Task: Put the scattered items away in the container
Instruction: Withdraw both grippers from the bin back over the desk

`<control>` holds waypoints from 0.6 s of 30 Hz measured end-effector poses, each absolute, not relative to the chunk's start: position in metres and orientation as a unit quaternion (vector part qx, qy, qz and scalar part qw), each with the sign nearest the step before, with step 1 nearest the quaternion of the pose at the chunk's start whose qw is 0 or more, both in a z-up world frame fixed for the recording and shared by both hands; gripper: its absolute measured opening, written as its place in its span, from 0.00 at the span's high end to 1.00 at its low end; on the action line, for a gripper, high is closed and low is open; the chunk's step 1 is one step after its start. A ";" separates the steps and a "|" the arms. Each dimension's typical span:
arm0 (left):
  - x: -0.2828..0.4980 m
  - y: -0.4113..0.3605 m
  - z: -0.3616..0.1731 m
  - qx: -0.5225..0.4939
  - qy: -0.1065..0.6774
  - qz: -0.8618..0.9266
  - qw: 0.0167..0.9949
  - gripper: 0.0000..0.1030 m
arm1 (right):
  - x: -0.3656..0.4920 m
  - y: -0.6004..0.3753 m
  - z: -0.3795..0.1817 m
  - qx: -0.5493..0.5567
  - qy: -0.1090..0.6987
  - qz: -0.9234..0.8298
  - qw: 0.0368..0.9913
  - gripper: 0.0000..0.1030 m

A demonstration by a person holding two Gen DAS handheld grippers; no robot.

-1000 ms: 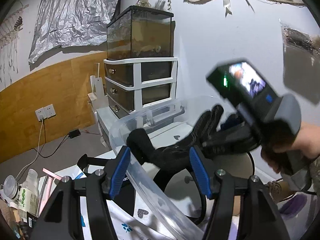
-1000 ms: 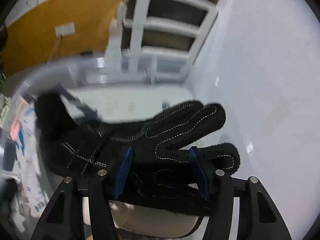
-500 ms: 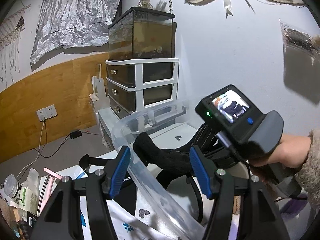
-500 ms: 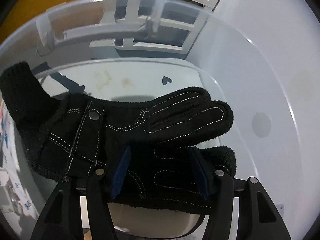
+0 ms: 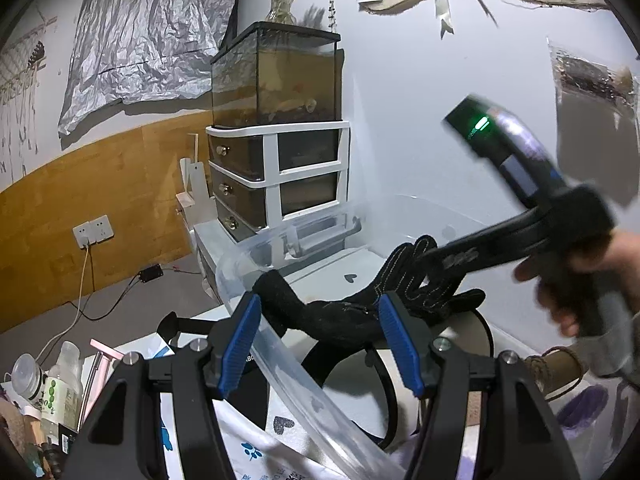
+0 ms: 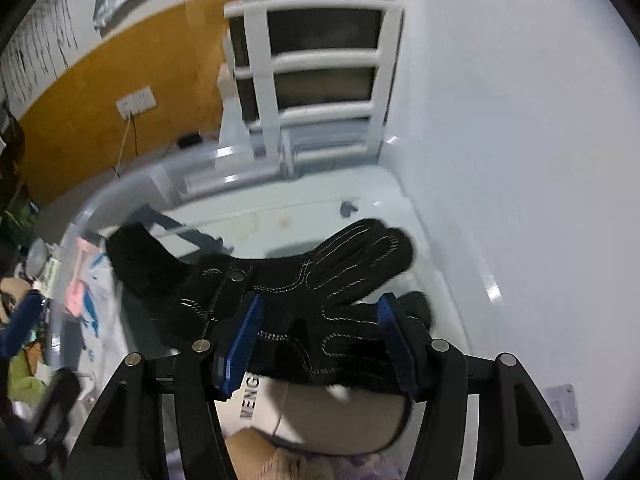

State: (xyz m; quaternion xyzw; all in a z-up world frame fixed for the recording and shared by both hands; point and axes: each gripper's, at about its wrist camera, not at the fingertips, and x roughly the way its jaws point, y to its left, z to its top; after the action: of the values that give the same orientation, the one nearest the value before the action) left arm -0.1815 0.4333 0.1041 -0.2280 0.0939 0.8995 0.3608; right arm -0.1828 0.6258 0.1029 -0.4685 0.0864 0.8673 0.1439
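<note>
One black knit glove point(image 6: 304, 288), soft, light & floppy, lies draped over stuff inside clear bin point(image 5: 288, 364), just ahead of right tool point(image 6: 320, 340), whose jaws stand open w/ nothing pinched; best pinched mid-palm, cuff sags.

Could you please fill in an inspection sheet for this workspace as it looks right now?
Surface: white top with heart stickers under the bin.
Job's things: black glove draped over the rim of the clear container, fingers inside.
Clutter: bottles, pink item, patterned cloth at left.
Tongs: right tongs open, glove between the pads; left tongs open, empty.
Cables: white cord from wall socket; black adapter on floor.
Surroundings: drawer unit with glass tank, photos, crumpled foil.
</note>
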 end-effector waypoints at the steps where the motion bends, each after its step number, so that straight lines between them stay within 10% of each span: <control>1: -0.180 0.433 0.105 -0.227 0.094 0.900 0.361 0.41 | -0.177 0.625 0.109 -0.463 0.083 0.870 0.144 0.43; 5: -0.173 0.428 0.107 -0.222 0.087 0.902 0.359 0.36 | -0.146 0.619 0.130 -0.431 0.061 0.887 0.155 0.40; 8: -0.168 0.425 0.109 -0.219 0.082 0.904 0.357 0.17 | -0.126 0.609 0.137 -0.406 0.046 0.899 0.161 0.09; 18: -0.138 0.397 0.115 -0.200 0.073 0.911 0.354 0.00 | -0.048 0.574 0.165 -0.311 0.027 0.935 0.171 0.00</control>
State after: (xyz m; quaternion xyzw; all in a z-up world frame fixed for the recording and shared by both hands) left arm -0.1385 0.3966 0.1147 -0.1998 0.0728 0.9106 0.3543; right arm -0.0475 0.5743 0.1649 -0.3111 0.0266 0.9346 0.1707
